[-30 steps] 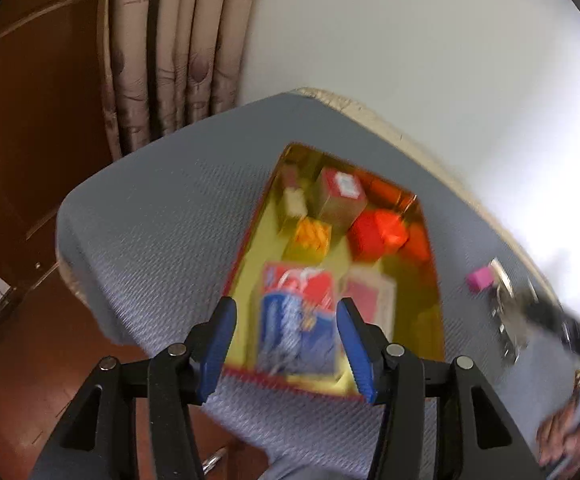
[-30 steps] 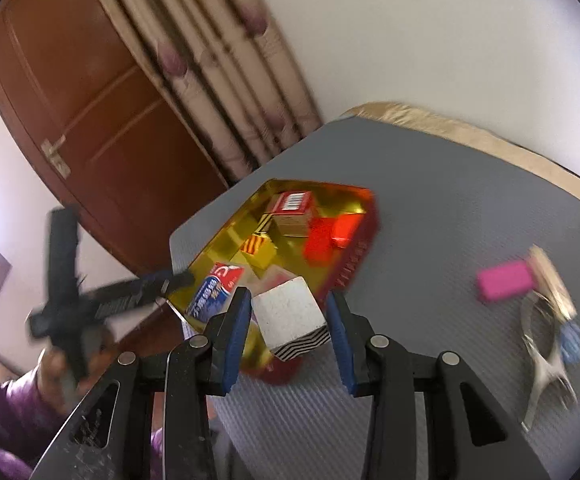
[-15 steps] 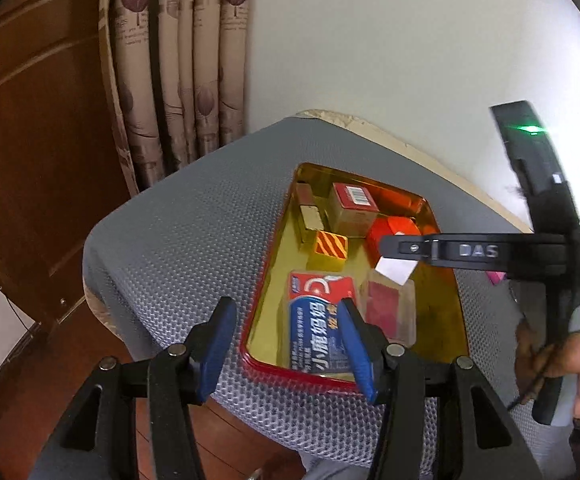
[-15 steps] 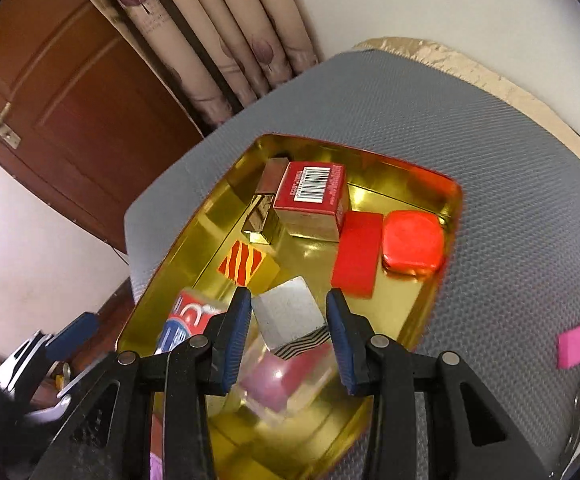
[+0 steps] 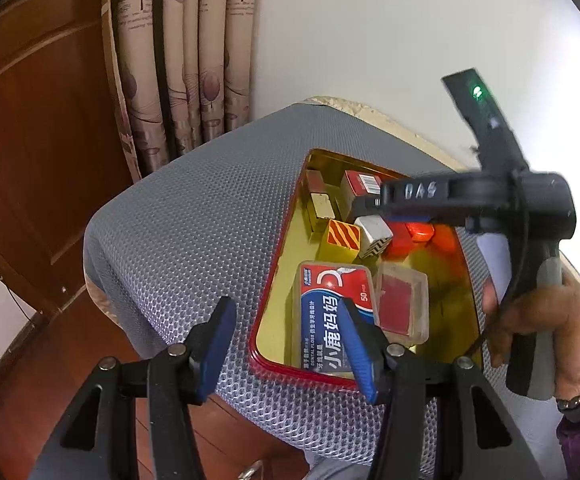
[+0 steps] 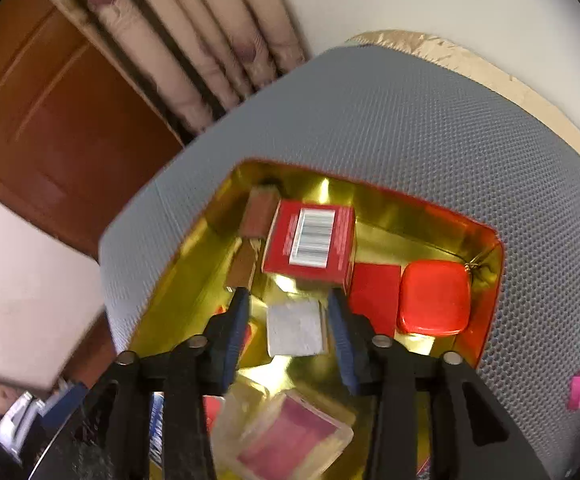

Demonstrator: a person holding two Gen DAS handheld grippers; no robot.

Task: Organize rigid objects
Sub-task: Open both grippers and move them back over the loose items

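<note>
The right gripper [image 6: 286, 320] is lowered into the gold tray [image 6: 385, 200], its fingers [image 6: 236, 320] standing just apart on either side of the white cube [image 6: 295, 328]; whether the pads touch the cube's faces cannot be told, but gaps show on both sides. The cube rests on the tray floor near the tray's middle, between the striped yellow block [image 5: 341, 236] and the red flat pieces, in front of the red barcode box [image 6: 309, 240]. The left gripper [image 5: 286, 340] hangs over the near edge of the tray with its fingers wide apart and nothing between them; the dental floss box [image 5: 325, 316] lies beyond them in the tray's near corner, beside a clear plastic case [image 5: 401, 300]. The tray sits on a grey mesh cushion [image 5: 194, 232]. Judgement: the cube appears stiff and light, with flat smooth faces, so it should be held square across two opposite sides at mid-height; an off-centre hold may let it twist or slip.
</note>
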